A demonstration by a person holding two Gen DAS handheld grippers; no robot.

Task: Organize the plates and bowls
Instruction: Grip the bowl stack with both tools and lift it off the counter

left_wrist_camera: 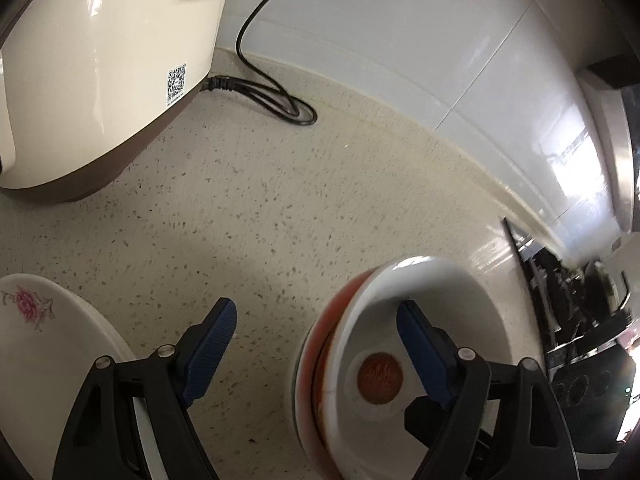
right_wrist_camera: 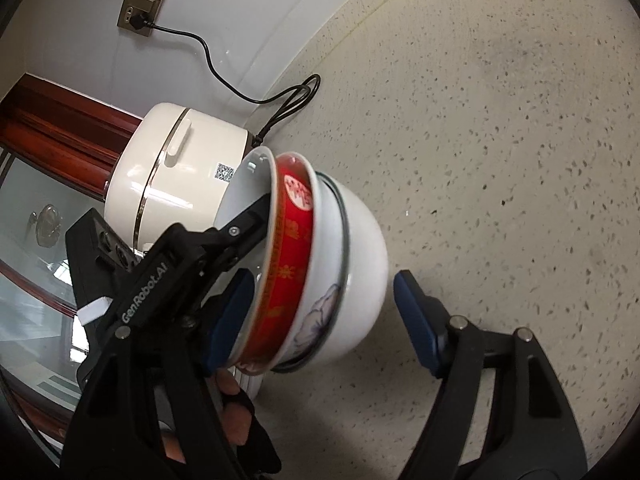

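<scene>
Three nested bowls stand on the speckled counter: a red patterned bowl (right_wrist_camera: 294,248) inside a flowered white bowl (right_wrist_camera: 320,312), inside a plain white bowl (right_wrist_camera: 362,264). The top bowl's white inside with its brown centre mark (left_wrist_camera: 380,378) fills the lower right of the left wrist view. My left gripper (left_wrist_camera: 316,306) is open, with its right finger inside that bowl and its left finger well clear of the rim. My right gripper (right_wrist_camera: 323,276) straddles the whole stack, open; its left pad is at the rim and its right pad stands apart from the outer bowl. A pink-flowered plate (left_wrist_camera: 36,320) lies at the lower left.
A cream rice cooker (left_wrist_camera: 100,72) sits at the back left, and its black cord (left_wrist_camera: 280,96) loops on the counter up to a wall socket (right_wrist_camera: 136,16). A black stove (left_wrist_camera: 580,300) lies at the right. A person's hand (right_wrist_camera: 236,404) holds the left gripper.
</scene>
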